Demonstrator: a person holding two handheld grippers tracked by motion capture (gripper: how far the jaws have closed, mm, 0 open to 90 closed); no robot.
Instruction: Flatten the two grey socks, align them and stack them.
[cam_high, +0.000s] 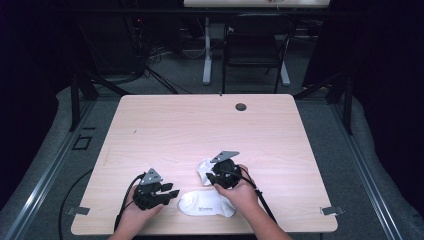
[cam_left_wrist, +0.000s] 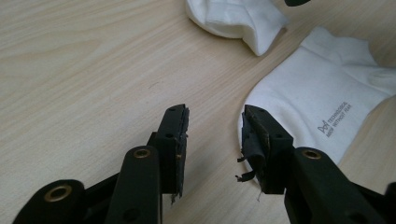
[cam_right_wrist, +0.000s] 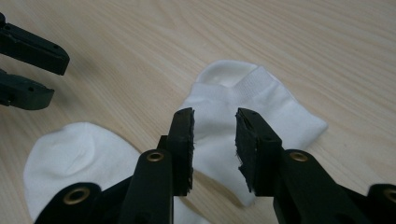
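Two white socks lay on the pale wooden table, near the edge closest to the person. In the high view, the printed sock lay flat between the two hands, with small grey lettering on its side. The second sock sat just beyond it, bunched up and partly hidden under the right claw.

The left claw was held low over the table just left of the printed sock, pointing toward it. In the left gripper view, the left claw stood partly open with bare table between its jaws and nothing gripped. The right-hand jaw there lay against or just over the edge of the printed sock; whether it touched the cloth could not be told. The second sock lay further off at the top of that view, close to the printed one.

The right claw hovered over the second sock. In the right gripper view, the right claw was also partly open, its jaws apart above the second sock without pinching it. The printed sock's rounded end showed at the lower left, and the left claw appeared at the far left edge, open.
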